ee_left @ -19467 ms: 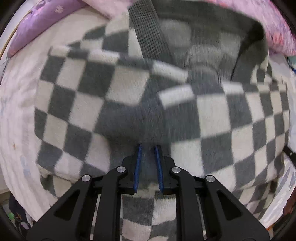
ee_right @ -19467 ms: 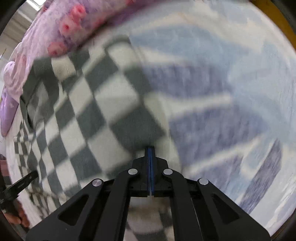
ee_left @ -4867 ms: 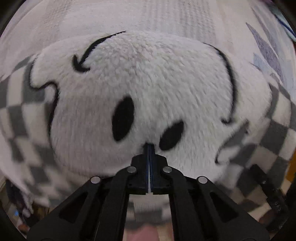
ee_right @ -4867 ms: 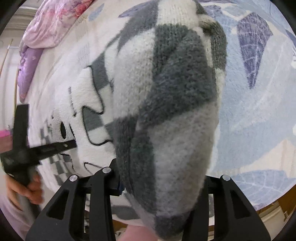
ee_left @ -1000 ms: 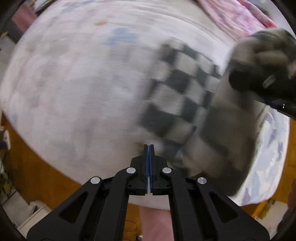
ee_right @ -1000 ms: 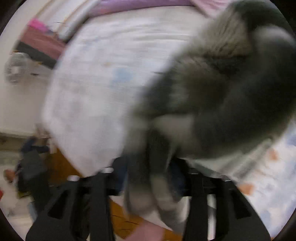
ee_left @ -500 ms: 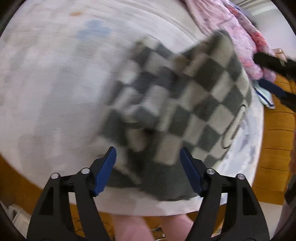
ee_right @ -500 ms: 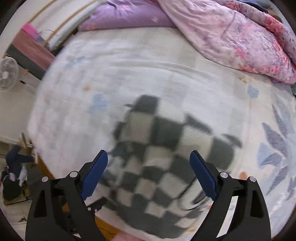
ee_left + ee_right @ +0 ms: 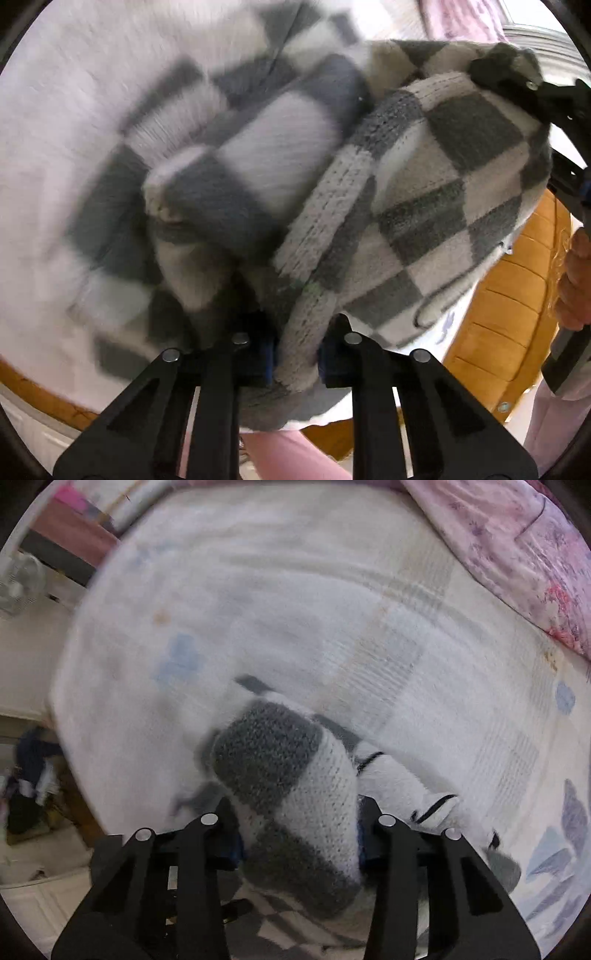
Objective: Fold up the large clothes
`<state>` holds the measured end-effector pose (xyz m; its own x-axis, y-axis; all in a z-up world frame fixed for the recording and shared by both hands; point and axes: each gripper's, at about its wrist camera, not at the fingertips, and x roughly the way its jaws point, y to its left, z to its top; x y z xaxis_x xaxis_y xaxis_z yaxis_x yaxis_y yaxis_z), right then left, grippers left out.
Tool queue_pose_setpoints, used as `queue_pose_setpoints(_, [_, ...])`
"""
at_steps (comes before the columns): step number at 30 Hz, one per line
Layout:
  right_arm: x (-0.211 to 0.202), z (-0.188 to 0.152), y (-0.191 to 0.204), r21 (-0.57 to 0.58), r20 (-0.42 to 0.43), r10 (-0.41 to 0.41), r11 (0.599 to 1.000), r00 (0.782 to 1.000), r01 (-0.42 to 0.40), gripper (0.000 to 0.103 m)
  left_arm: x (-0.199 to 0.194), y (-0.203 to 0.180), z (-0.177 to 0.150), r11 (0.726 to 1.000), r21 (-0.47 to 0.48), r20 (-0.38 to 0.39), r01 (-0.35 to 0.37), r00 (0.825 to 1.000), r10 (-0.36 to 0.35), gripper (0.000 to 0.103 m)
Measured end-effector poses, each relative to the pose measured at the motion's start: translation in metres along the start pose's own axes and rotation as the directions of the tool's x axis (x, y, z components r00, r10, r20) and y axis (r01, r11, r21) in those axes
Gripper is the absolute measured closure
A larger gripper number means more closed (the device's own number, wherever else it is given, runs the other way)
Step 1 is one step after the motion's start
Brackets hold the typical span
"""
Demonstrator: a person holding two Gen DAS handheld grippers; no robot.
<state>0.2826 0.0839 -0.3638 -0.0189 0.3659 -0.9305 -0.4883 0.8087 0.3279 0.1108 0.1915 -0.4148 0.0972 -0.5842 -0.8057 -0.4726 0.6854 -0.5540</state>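
1. Both claws are gripping the checked knit sweater [image 9: 424, 192], their jaws having just been closing on it: left claw [image 9: 295, 363] is pinching a ribbed edge, right claw [image 9: 299, 843] a thick fold.
2. Only the left view is showing the person's hand [image 9: 574, 284] on the other tool.
3. Only the right view is showing the pink quilt [image 9: 517, 554].
4. Sweater is bunching over the white bed [image 9: 295, 609].

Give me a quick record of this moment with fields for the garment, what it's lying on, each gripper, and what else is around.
garment: grey and white checked knit sweater, bunched up
surface: bed with pale sheet
left gripper: jaws just closing, pinching a ribbed edge of the sweater
right gripper: jaws just closing, clamped on a thick fold of the sweater
nearby: pink floral quilt at the far side of the bed
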Motion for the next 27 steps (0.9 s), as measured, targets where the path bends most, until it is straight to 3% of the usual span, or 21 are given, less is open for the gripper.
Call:
queue_pose_setpoints(2, [-0.023,-0.002,0.015,-0.033,0.005,0.076,0.997,0.997,-0.075,0.064,-0.026,-0.015,-0.013,0.997,0.046,0.03,-0.062,0.998,0.061,0.088])
queue_pose_setpoints(5, [-0.043,0.002,0.028,-0.084,-0.042,0.161,0.983,0.986,-0.164,0.064,-0.059,-0.027,-0.034,0.994,0.06,0.043,-0.091,0.995,0.089,0.088])
queue_pose_setpoints(8, [-0.029,0.021,0.042,-0.12,-0.074,0.12,0.985,0.99,-0.128,0.063,-0.076,-0.033,-0.043,0.993,0.065,0.037,-0.104,0.994,0.101,0.086])
queue_pose_setpoints(10, [-0.001,0.035,0.048,-0.12,-0.099,0.083,0.988,0.992,-0.094,0.061,-0.072,-0.031,-0.034,0.985,0.074,0.059,-0.159,0.986,0.155,0.085])
queue_pose_setpoints(11, [0.021,0.045,0.049,-0.114,-0.1,0.068,0.99,0.993,-0.079,0.058,-0.062,-0.025,-0.021,0.973,0.068,0.078,-0.221,0.973,0.215,0.084])
queue_pose_setpoints(13, [0.056,0.054,0.044,-0.07,-0.115,0.017,0.997,0.993,-0.025,0.051,-0.036,0.001,0.008,0.962,-0.008,0.065,-0.272,0.96,0.272,0.082])
queue_pose_setpoints(14, [0.067,0.057,0.046,-0.067,-0.139,-0.031,0.998,0.99,0.022,0.051,-0.025,0.014,0.019,0.965,-0.058,0.033,-0.255,0.966,0.257,0.081])
queue_pose_setpoints(17, [0.041,0.045,0.056,-0.093,-0.069,-0.03,0.995,0.997,0.023,0.048,-0.021,0.024,0.029,0.972,-0.103,0.005,-0.211,0.977,0.213,0.081])
queue_pose_setpoints(21, [-0.026,0.011,0.052,-0.12,0.119,-0.139,0.981,0.983,0.154,0.046,-0.037,0.014,0.014,0.966,-0.043,0.03,-0.257,0.966,0.258,0.077])
queue_pose_setpoints(22, [-0.037,0.004,0.048,-0.112,0.14,-0.146,0.98,0.979,0.162,0.06,-0.04,0.015,0.01,0.964,-0.044,0.031,-0.262,0.964,0.263,0.076])
queue_pose_setpoints(24, [-0.033,-0.003,0.037,-0.1,0.062,-0.121,0.987,0.991,0.126,0.087,-0.041,0.017,0.005,0.962,-0.052,0.026,-0.268,0.963,0.269,0.075])
queue_pose_setpoints(25, [-0.022,-0.003,0.03,-0.075,0.026,-0.104,0.992,0.994,0.106,0.096,-0.041,0.018,0.004,0.961,-0.049,0.029,-0.273,0.961,0.274,0.075])
queue_pose_setpoints(27, [0.019,0.005,0.012,-0.001,-0.004,-0.162,0.987,0.987,0.162,0.099,-0.038,0.021,0.006,0.953,-0.036,0.035,-0.301,0.953,0.302,0.073])
